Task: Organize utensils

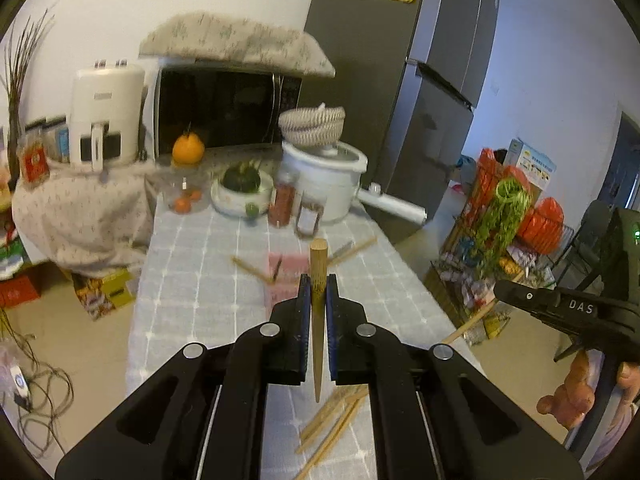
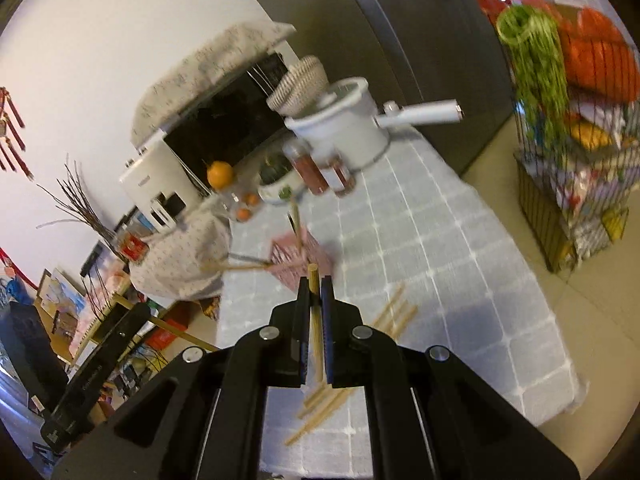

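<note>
Both grippers are clamped on chopsticks: the left gripper pinches one wooden chopstick between its blue pads, thick end up and thin tip pointing back under the jaws, and the right gripper is closed the same way on a second chopstick.

Behind them a tall dark fridge fills the far right of the room, with a pale wall to its left and a beige tiled floor below. A long table under a grey checked cloth runs away from the cameras. At its far end stand a microwave draped with a floral cover, a white air fryer beside it, and a white pot with a long handle and a woven basket on top. In front of these sit a bowl holding a dark squash, an orange and two jars of red stuff.

Mid-table lies a pink holder with several chopsticks lying across or beside it. Nearer the cameras, a loose bundle of chopsticks lies flat on the cloth, just below the left gripper. A wire rack of bright packets stands on the floor to the right.
</note>
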`<state>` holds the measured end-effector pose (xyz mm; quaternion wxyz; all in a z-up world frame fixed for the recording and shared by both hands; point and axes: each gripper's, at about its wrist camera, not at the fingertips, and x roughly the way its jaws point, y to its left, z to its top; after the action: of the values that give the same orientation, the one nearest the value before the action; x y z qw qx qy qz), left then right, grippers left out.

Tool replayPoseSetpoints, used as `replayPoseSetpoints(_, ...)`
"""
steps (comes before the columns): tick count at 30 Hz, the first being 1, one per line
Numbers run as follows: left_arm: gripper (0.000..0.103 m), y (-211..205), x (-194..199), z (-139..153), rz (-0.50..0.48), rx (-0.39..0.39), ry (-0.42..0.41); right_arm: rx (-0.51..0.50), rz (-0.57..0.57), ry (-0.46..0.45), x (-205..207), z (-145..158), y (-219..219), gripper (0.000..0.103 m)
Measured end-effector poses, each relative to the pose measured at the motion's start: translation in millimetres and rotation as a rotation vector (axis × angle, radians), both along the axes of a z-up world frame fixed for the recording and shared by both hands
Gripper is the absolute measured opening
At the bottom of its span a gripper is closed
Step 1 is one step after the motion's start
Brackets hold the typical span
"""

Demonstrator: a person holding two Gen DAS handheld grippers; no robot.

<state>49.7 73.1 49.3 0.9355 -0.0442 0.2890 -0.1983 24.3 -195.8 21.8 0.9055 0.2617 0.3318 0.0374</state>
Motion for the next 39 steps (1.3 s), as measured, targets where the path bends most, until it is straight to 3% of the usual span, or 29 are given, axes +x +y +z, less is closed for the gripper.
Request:
replayPoseSetpoints(7,0.007,-22,43,57,0.01,0.013,-0.097,-0.006,0.001,-0.103,27,57,-4,0.006)
replayPoseSetpoints(11,0.007,-34,73,73,0.032,0.041,-0.135,-0.015,0.016,-0.148,46,82,-1,0.006)
replayPoseSetpoints(14,0.007,-41,102,68,0.049,0.063,-0.13,-0.036,0.018,-0.177,62,94,5,0.006)
replayPoseSetpoints(19,0.007,-45,152,30,0.083,0.096,-0.058,-0.063,0.021,-0.181,102,91,18,0.006)
replayPoseSetpoints(26,0.008,-36,197,-23,0.077,0.1,0.127,-0.129,0.02,-0.141,162,75,42,0.006)
replayPoseSetpoints(30,0.02,-21,186,-9,0.082,0.054,0.076,-0.153,0.023,-0.129,176,66,50,0.006)
replayPoseSetpoints(39,0.032,10,159,36,0.125,-0.049,-0.047,-0.195,0.017,-0.094,203,53,65,0.006)
